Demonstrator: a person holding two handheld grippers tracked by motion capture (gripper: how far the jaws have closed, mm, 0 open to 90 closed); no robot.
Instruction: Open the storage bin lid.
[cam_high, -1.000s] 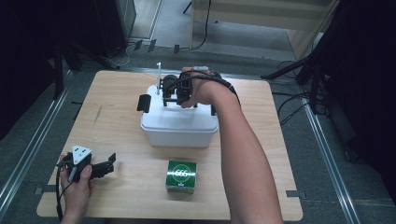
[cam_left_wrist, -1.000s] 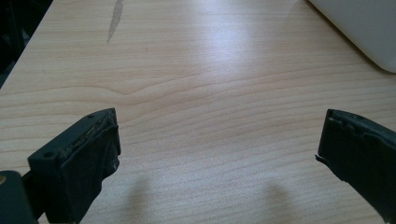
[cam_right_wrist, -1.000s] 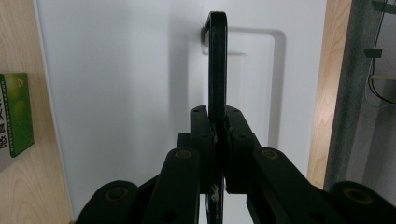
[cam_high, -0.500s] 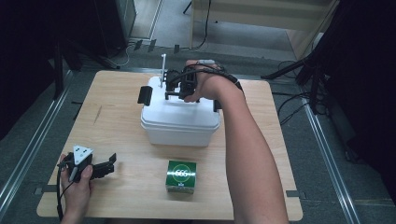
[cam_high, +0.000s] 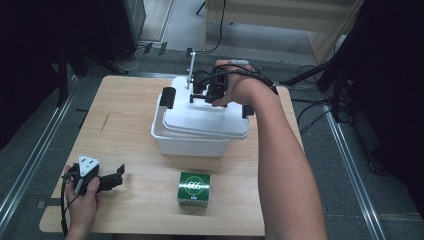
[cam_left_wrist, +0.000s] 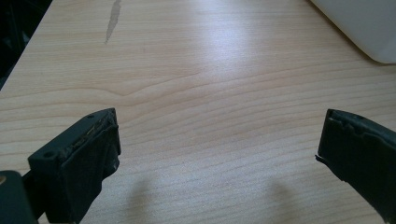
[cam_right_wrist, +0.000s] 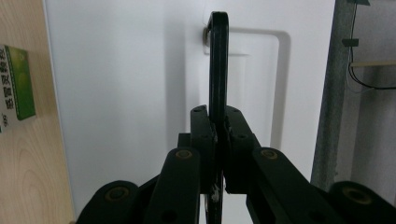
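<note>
**Lid tilted on the white box, right claw on its handle**

Over at the far side of the surface (cam_high: 125, 125), the right claw (cam_high: 200, 92) is clenched on the thin black handle (cam_right_wrist: 218, 60) of the white lid (cam_high: 205, 120). The lid sits askew on the white box (cam_high: 187, 145), far edge raised. Near the front left corner, the left claw (cam_high: 112, 177) rests with its jaws spread wide, nothing between them. A green carton (cam_high: 194, 189) stands just in front of the box.

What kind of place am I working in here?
Probably a lab or recording workspace: a bare wooden table on a grey floor, floor rails alongside it, loose cables, dark equipment around.
</note>
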